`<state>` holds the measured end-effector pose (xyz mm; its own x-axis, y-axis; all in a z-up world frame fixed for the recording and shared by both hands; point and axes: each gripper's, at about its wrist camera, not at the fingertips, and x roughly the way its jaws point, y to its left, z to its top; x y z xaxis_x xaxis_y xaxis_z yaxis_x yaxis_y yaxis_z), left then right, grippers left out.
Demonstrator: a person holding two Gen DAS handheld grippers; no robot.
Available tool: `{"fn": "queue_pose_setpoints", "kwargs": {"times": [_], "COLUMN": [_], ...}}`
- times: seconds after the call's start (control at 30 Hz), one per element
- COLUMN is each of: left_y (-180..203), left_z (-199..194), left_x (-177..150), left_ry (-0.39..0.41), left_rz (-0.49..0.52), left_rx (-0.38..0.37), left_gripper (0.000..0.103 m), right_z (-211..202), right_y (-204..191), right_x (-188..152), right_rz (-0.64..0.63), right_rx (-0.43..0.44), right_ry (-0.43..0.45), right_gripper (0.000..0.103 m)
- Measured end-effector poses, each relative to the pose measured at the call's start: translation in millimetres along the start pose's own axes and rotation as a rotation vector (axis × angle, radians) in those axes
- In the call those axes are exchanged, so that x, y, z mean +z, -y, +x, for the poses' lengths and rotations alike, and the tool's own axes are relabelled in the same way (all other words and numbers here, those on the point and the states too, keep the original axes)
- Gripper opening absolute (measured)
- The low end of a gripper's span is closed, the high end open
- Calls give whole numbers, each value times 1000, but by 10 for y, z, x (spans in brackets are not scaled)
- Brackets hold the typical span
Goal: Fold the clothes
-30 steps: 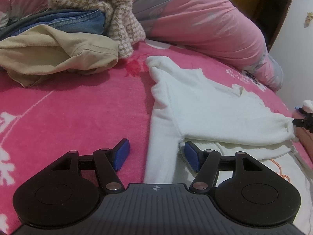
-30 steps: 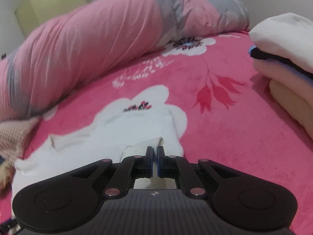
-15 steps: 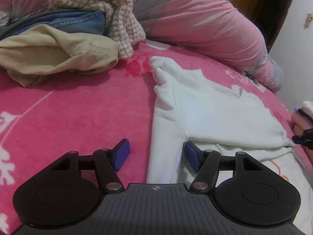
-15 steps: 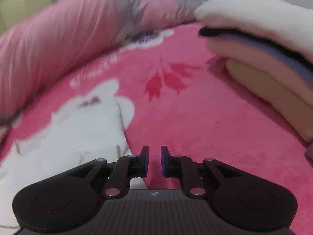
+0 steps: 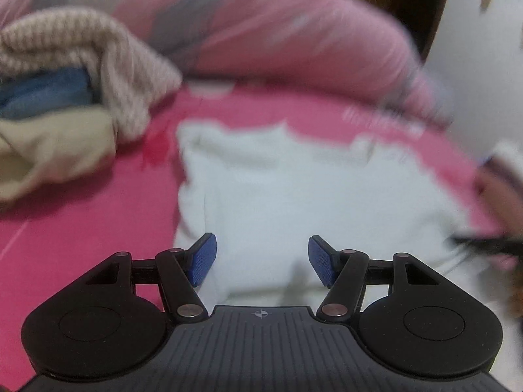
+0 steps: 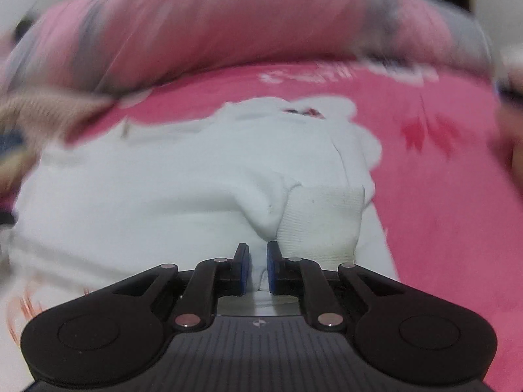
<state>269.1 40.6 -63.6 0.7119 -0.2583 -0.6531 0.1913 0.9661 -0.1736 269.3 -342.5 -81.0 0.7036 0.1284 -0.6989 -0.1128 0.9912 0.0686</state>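
A white sweatshirt [image 5: 294,189] lies flat on the pink bedsheet [image 5: 81,228], one sleeve folded across its body. My left gripper [image 5: 261,258] hovers open over its near part, with its blue pads wide apart and nothing between them. In the right wrist view the same sweatshirt [image 6: 147,196] fills the middle, and its ribbed cuff [image 6: 320,225] lies just ahead. My right gripper [image 6: 258,264] is low over the fabric beside that cuff. Its pads stand a narrow gap apart. White cloth shows in the gap, and no pinch is visible. Both views are motion-blurred.
A pile of unfolded clothes [image 5: 49,98] in beige, blue denim and houndstooth knit sits at the far left. A rolled pink and grey duvet [image 5: 261,32] runs along the back. A blurred stack of folded items [image 5: 503,170] lies at the right edge.
My right gripper let go of the cuff, swung over bare pink sheet, then came back down over the sweatshirt by the cuff. My left gripper slid right, from the sweatshirt's edge to over its body.
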Motion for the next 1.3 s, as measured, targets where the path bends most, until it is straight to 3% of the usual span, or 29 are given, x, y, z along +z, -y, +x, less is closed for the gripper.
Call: {"fn": "queue_pose_setpoints", "kwargs": {"times": [0.07,0.2,0.37,0.53,0.63,0.8,0.93,1.07,1.13,1.2,1.3], "left_y": [18,-19,-109,-143,-92,-109,-108,-92,-84,-71,-59], "left_z": [8,-16,-30,-40,-37,-39,-38,-34,-34,-36,-36], "left_x": [-136,-220,-233,-236,-244,-256,-267,-275,-277,-277,-278], "left_ry": [31,75,109,106,105,107,108,110,111,110,110], "left_rz": [46,45,-2,-35,-20,-27,-24,-14,-9,-2,4], "left_rx": [19,13,-5,-14,9,9,9,15,18,23,29], "left_gripper": [63,65,66,66,66,66,66,66,67,67,67], "right_z": [-100,-291,415,107,38,271,673,1014,1165,1217,1169], "right_y": [-136,-398,-273,-412,-937,-2078,-2937,-3375,-3471,-3415,-3175], "right_x": [64,344,322,645,900,1207,1315,1262,1198,1244,1370], "right_rz": [-90,-138,-65,30,-57,-359,-617,-842,-922,-870,-675], "right_rx": [-49,14,-58,-59,79,286,339,328,295,304,336], "right_ry": [-23,75,-60,-31,27,103,74,28,-11,-37,-13], "right_gripper": [13,12,13,15,17,49,49,49,42,8,8]}}
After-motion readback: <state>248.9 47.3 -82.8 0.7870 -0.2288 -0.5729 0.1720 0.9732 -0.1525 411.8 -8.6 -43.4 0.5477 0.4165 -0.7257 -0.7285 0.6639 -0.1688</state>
